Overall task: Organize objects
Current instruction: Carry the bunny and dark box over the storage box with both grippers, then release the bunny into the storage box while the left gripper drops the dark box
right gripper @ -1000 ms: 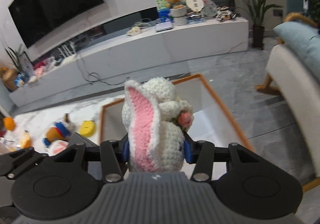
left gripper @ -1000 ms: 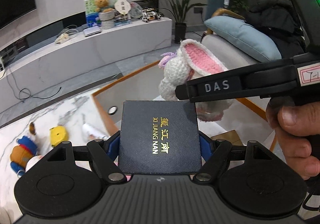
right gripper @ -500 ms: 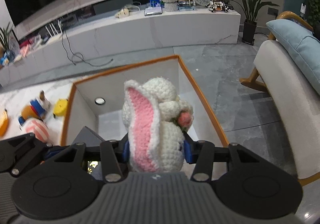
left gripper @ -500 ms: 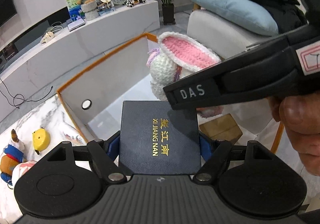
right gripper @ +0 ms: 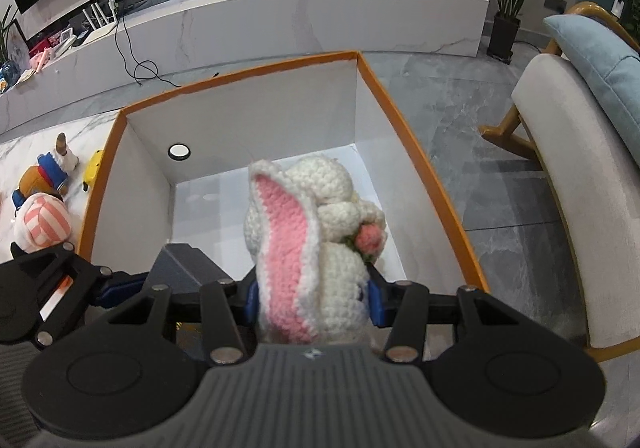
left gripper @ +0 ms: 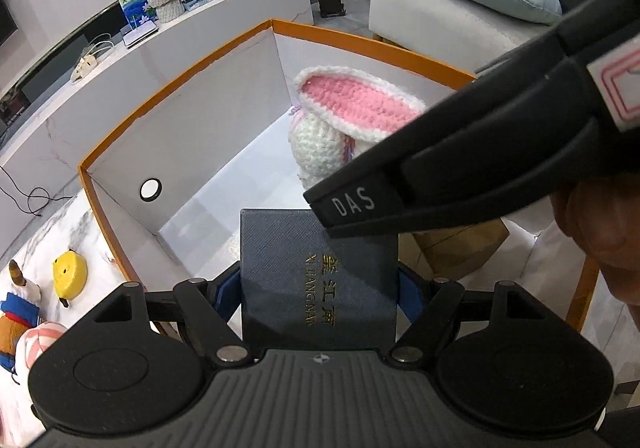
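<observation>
My left gripper (left gripper: 319,288) is shut on a dark blue box with gold lettering (left gripper: 316,280), held over the near end of a large orange-rimmed box with white walls (left gripper: 180,86). My right gripper (right gripper: 311,298) is shut on a white crocheted rabbit with pink ears (right gripper: 308,236), also held inside the orange-rimmed box (right gripper: 420,164). In the left wrist view the rabbit (left gripper: 344,124) hangs beyond the right gripper's black body (left gripper: 480,160), which crosses the upper right. In the right wrist view the blue box (right gripper: 180,268) shows at lower left.
A small tan carton (left gripper: 460,244) lies on the big box's floor. Soft toys lie on the marble table left of it: a yellow one (left gripper: 70,274), a pink-striped one (right gripper: 40,224) and a blue-clad one (right gripper: 44,174). A white armchair (right gripper: 572,176) stands on the right.
Both grippers have sunk and tipped down toward the orange-rimmed box, whose inside now fills both views. The blue box and the rabbit stay gripped.
</observation>
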`<action>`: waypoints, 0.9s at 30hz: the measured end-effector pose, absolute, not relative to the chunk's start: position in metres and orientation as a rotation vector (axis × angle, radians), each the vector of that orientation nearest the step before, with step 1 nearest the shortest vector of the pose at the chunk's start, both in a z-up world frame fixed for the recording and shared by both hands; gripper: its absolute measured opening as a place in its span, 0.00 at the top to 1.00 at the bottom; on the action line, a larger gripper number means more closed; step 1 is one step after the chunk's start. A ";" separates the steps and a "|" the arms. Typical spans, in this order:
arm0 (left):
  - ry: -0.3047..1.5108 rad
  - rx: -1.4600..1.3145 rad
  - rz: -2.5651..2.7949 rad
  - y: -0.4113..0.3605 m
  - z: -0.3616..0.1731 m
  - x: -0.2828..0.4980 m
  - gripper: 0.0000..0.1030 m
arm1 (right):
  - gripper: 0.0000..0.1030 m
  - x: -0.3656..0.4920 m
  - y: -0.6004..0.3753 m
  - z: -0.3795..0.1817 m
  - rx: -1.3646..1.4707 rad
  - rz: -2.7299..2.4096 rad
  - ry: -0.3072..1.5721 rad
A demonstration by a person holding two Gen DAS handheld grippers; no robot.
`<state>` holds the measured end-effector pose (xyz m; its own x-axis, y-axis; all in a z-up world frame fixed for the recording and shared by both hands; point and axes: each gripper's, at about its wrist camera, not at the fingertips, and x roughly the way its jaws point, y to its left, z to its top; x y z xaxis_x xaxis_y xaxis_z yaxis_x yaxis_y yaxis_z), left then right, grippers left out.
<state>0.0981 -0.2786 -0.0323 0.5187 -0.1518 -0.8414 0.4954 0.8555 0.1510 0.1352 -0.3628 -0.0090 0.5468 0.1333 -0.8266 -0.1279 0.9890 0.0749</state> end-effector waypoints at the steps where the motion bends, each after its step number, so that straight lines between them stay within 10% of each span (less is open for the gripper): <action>1: 0.955 0.404 -0.401 -0.280 -0.033 0.099 0.14 | 0.50 0.136 -0.363 -0.010 0.009 0.152 0.984; 27: 0.934 0.223 -0.394 -0.265 -0.010 0.099 0.11 | 0.39 0.131 -0.371 0.014 0.094 0.145 0.883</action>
<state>0.0991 -0.2648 -0.0100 0.5311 -0.2315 -0.8151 0.4219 0.9065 0.0175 0.1313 -0.3710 0.0137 0.6256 0.1646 -0.7626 -0.0872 0.9861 0.1413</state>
